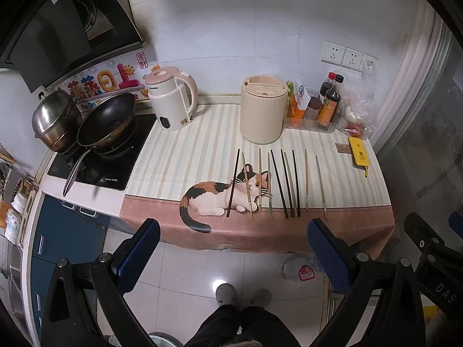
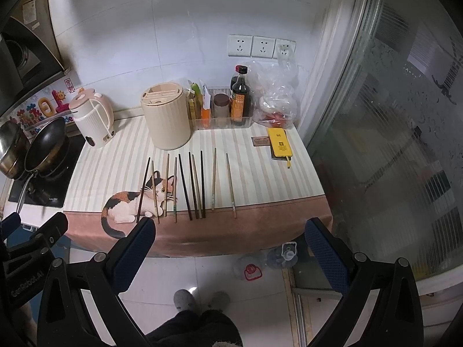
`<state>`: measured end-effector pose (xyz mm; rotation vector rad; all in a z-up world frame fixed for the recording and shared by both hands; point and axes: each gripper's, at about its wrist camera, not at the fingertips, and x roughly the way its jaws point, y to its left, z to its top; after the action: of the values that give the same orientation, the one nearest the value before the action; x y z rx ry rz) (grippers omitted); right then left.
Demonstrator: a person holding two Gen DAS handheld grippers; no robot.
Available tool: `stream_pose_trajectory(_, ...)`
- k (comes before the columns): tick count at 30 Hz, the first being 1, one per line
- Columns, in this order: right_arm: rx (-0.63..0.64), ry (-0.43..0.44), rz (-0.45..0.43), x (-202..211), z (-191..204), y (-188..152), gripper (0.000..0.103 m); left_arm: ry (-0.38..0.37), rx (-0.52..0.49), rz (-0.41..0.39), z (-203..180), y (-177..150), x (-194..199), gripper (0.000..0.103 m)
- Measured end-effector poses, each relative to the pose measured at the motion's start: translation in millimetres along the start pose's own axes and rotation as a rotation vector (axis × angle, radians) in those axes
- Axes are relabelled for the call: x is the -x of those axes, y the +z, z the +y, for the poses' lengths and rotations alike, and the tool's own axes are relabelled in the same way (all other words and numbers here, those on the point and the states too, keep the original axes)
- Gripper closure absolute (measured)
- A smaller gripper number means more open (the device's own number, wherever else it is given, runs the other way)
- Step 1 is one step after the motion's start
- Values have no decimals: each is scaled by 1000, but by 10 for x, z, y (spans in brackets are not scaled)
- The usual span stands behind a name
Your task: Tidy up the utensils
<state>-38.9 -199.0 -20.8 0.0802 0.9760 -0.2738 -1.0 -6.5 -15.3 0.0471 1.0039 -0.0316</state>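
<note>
Several chopsticks (image 1: 277, 183), dark and pale, lie side by side on the cat-print striped cloth (image 1: 185, 156); they also show in the right wrist view (image 2: 191, 185). A cream cylindrical utensil holder (image 1: 263, 108) with slots on top stands behind them, also in the right wrist view (image 2: 165, 115). My left gripper (image 1: 233, 231) is open and empty, held off the counter's front edge. My right gripper (image 2: 230, 230) is open and empty, also in front of the counter edge.
A white and pink kettle (image 1: 172, 101) stands left of the holder. A wok (image 1: 107, 121) and steel pot (image 1: 55, 118) sit on the stove. Sauce bottles (image 1: 328, 101), a plastic bag (image 1: 358, 107) and a yellow phone (image 1: 358, 151) sit at the right.
</note>
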Motion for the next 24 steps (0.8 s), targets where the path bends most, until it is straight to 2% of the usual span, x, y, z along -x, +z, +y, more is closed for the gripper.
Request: stream_pose_trajectory(24, 4, 5, -1, 15, 18, 34, 0, 2, 0, 3, 20, 31, 6, 0)
